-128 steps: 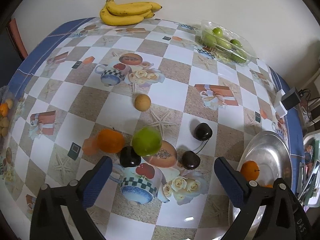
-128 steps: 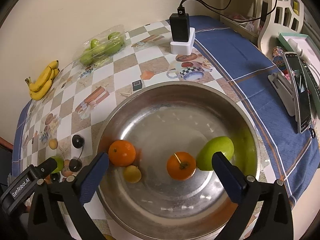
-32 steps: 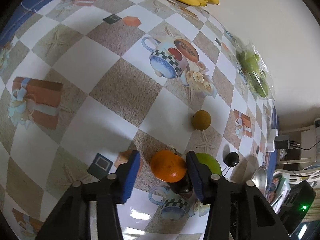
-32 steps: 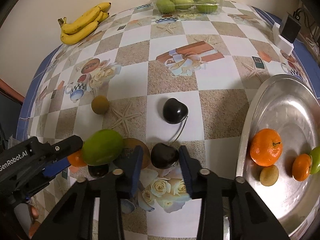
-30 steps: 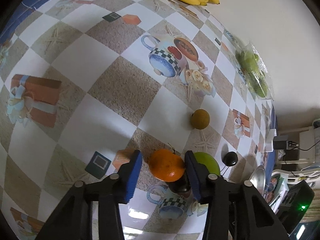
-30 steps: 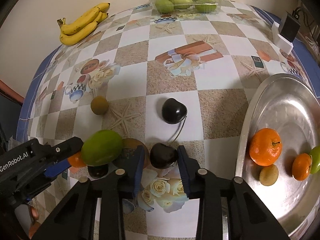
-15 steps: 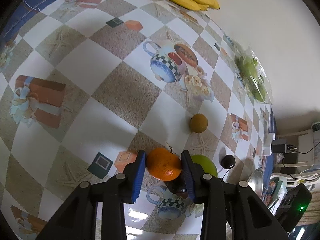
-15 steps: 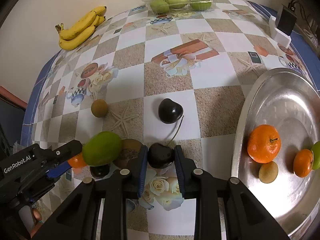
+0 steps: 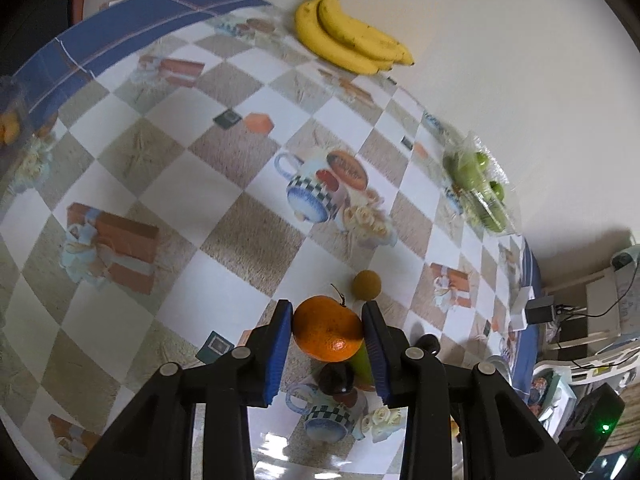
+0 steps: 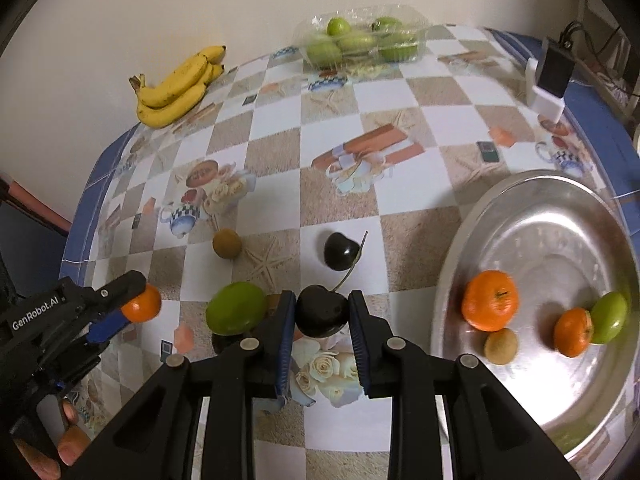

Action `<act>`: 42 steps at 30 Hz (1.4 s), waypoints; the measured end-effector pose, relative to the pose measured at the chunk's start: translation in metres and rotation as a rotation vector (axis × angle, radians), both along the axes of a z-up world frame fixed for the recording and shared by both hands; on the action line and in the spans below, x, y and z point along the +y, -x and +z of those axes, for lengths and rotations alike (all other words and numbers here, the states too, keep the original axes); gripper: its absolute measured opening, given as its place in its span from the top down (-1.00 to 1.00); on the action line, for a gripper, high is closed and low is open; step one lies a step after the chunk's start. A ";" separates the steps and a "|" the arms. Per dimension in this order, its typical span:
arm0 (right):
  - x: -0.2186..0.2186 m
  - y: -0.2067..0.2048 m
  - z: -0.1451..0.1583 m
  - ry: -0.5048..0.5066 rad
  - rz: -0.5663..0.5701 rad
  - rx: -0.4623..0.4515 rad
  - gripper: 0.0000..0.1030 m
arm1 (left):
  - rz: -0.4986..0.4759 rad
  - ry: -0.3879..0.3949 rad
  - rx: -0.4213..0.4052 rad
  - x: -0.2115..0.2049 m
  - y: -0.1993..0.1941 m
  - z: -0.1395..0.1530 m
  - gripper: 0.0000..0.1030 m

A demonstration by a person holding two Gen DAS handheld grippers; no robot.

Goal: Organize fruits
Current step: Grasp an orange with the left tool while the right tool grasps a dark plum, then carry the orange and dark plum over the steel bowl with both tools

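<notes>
Pinched between the blue pads of the left claw: a mandarin, round with no clear long axis, its thin stem pointing up and away from the claw, toward the far worktop. Clamped in the right claw: a dark cherry, its stem running up and to the right, toward a second dark cherry lying just beyond the fingertips on the checkered cloth. Both claws closed on their fruit, pads pressing from either side.

Just left of the right claw, a green fruit, oval, long axis roughly across the view, resting on the worktop. Farther left, the left claw seen side-on, carrying its mandarin, with part of a hand on the grip at the lower left. Ahead and left of the right claw, a small brown round fruit; the same fruit just beyond the left claw's tips in the left wrist view. Under the left claw, another dark cherry on a printed teacup.

To the right of the right claw, a steel bowl holding two mandarins, a green fruit and a small brown fruit. Far ahead against the wall, a bunch of bananas, long axes slanting up to the right, and a clear plastic punnet of green fruit. At the far right edge, a black charger on a white block.
</notes>
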State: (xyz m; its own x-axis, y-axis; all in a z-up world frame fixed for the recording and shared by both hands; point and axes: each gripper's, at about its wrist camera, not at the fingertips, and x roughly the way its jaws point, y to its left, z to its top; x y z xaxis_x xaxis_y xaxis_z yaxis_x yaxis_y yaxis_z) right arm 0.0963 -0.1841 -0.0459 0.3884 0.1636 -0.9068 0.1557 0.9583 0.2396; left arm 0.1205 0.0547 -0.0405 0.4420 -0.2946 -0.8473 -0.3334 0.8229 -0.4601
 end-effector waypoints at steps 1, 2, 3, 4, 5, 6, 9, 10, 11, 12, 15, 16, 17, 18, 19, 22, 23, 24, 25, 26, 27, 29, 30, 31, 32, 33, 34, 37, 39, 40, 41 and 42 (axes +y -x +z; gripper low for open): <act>-0.001 0.001 0.003 0.000 -0.001 -0.004 0.46 | 0.001 -0.002 -0.007 -0.001 0.001 0.002 0.26; -0.001 0.001 0.004 0.002 -0.002 -0.006 0.46 | 0.002 -0.004 -0.013 -0.001 0.001 0.005 0.26; -0.002 0.001 0.006 0.007 -0.002 -0.007 0.46 | 0.003 -0.006 -0.018 -0.002 0.001 0.007 0.26; -0.003 0.002 0.008 0.014 -0.004 -0.007 0.46 | 0.004 -0.009 -0.024 -0.003 0.002 0.009 0.26; -0.004 0.003 0.009 0.020 -0.007 -0.006 0.46 | 0.005 -0.011 -0.026 -0.004 0.002 0.010 0.26; -0.005 0.004 0.010 0.024 -0.009 -0.006 0.46 | 0.005 -0.012 -0.028 -0.005 0.002 0.011 0.26; -0.012 0.005 0.011 0.035 -0.025 -0.002 0.46 | 0.005 -0.019 -0.032 -0.007 0.004 0.013 0.26; -0.015 0.005 0.011 0.037 -0.032 0.000 0.46 | 0.004 -0.021 -0.033 -0.009 0.004 0.014 0.26; -0.017 0.005 0.011 0.037 -0.039 0.001 0.46 | 0.002 -0.022 -0.034 -0.011 0.004 0.014 0.26; -0.020 0.006 0.011 0.038 -0.047 0.003 0.46 | 0.000 -0.023 -0.034 -0.012 0.005 0.015 0.26; -0.032 0.008 0.012 0.040 -0.076 0.005 0.46 | -0.013 -0.030 -0.036 -0.022 0.005 0.016 0.26; -0.036 0.009 0.013 0.041 -0.087 0.005 0.46 | -0.020 -0.034 -0.036 -0.026 0.006 0.017 0.26; -0.040 0.010 0.013 0.041 -0.099 0.006 0.46 | -0.027 -0.038 -0.036 -0.029 0.006 0.018 0.26; -0.045 0.011 0.013 0.040 -0.112 0.008 0.46 | -0.037 -0.042 -0.038 -0.033 0.006 0.018 0.26; -0.049 0.012 0.013 0.040 -0.122 0.009 0.46 | -0.048 -0.047 -0.040 -0.038 0.006 0.019 0.26; -0.066 0.016 0.013 0.043 -0.165 0.013 0.46 | -0.080 -0.059 -0.045 -0.053 0.007 0.021 0.26; -0.070 0.018 0.013 0.046 -0.176 0.014 0.46 | -0.093 -0.062 -0.046 -0.059 0.007 0.022 0.26; -0.077 0.020 0.013 0.050 -0.190 0.016 0.46 | -0.106 -0.062 -0.046 -0.064 0.008 0.022 0.26; -0.084 0.022 0.013 0.055 -0.206 0.018 0.46 | -0.121 -0.061 -0.047 -0.069 0.009 0.022 0.26; -0.088 0.023 0.013 0.058 -0.218 0.020 0.46 | -0.136 -0.062 -0.048 -0.076 0.009 0.022 0.26; -0.096 0.026 0.012 0.062 -0.239 0.024 0.46 | -0.152 -0.068 -0.049 -0.083 0.010 0.023 0.26; -0.108 0.029 0.012 0.063 -0.267 0.028 0.46 | -0.184 -0.076 -0.050 -0.096 0.011 0.023 0.26; -0.116 0.032 0.011 0.063 -0.287 0.031 0.46 | -0.204 -0.073 -0.051 -0.103 0.011 0.023 0.26; -0.120 0.034 0.011 0.063 -0.298 0.033 0.46 | -0.220 -0.071 -0.050 -0.109 0.012 0.022 0.26; -0.126 0.036 0.011 0.062 -0.313 0.035 0.46 | -0.240 -0.072 -0.049 -0.116 0.012 0.022 0.26; -0.133 0.038 0.011 0.062 -0.328 0.037 0.46 | -0.261 -0.077 -0.050 -0.125 0.013 0.022 0.26; -0.139 0.040 0.010 0.061 -0.342 0.039 0.46 | -0.279 -0.082 -0.052 -0.131 0.014 0.022 0.26; -0.153 0.045 0.009 0.062 -0.370 0.044 0.46 | -0.346 -0.083 -0.053 -0.155 0.017 0.021 0.26; -0.161 0.047 0.009 0.057 -0.385 0.045 0.46 | -0.397 -0.085 -0.051 -0.173 0.020 0.020 0.26; -0.164 0.048 0.009 0.055 -0.391 0.046 0.46 | -0.415 -0.088 -0.051 -0.179 0.022 0.019 0.26; -0.169 0.050 0.009 0.053 -0.397 0.046 0.46 | -0.442 -0.093 -0.050 -0.189 0.024 0.018 0.26; -0.172 0.050 0.008 0.052 -0.402 0.046 0.46 | -0.465 -0.095 -0.047 -0.197 0.026 0.017 0.26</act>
